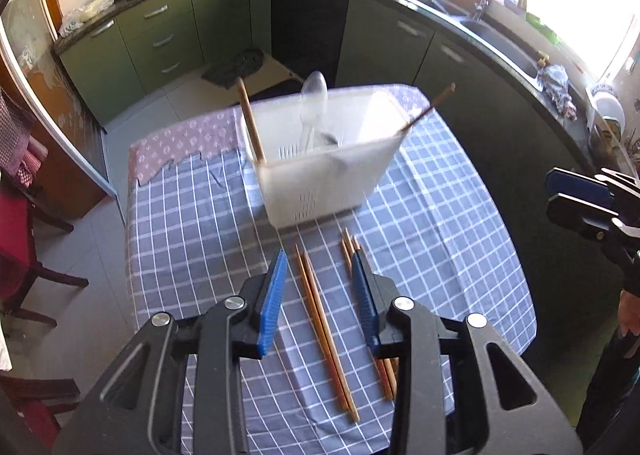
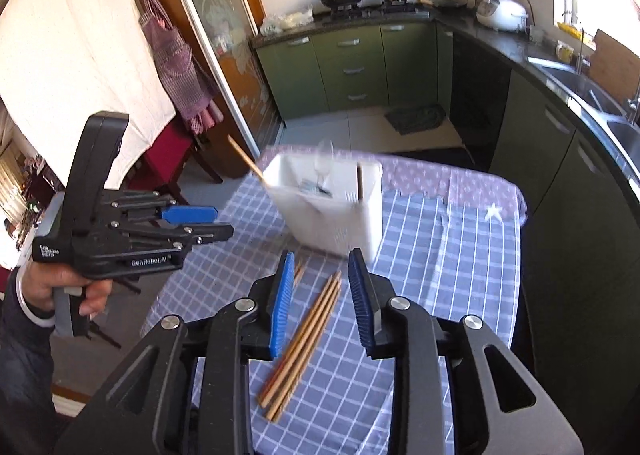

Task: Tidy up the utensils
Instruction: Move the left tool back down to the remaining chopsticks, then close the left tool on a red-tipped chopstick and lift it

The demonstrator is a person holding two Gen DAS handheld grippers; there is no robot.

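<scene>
A white plastic utensil basket (image 1: 324,171) stands on the checked tablecloth and also shows in the right wrist view (image 2: 336,211). It holds a wooden stick (image 1: 250,121), a clear spoon (image 1: 314,103) and a chopstick (image 1: 428,109) leaning over the rim. Wooden chopsticks (image 1: 326,331) lie on the cloth in front of the basket, between my left gripper's fingers; more chopsticks (image 1: 352,251) lie by its right finger. My left gripper (image 1: 320,267) is open and empty above them. My right gripper (image 2: 320,271) is open and empty above the chopsticks (image 2: 308,335).
The table (image 1: 192,223) has a blue checked cloth over a purple one. Red chairs (image 1: 24,255) stand at its left. Green kitchen cabinets (image 1: 160,35), a stove and a sink (image 1: 492,27) run round the room. The left gripper (image 2: 192,223) shows beside the table in the right wrist view.
</scene>
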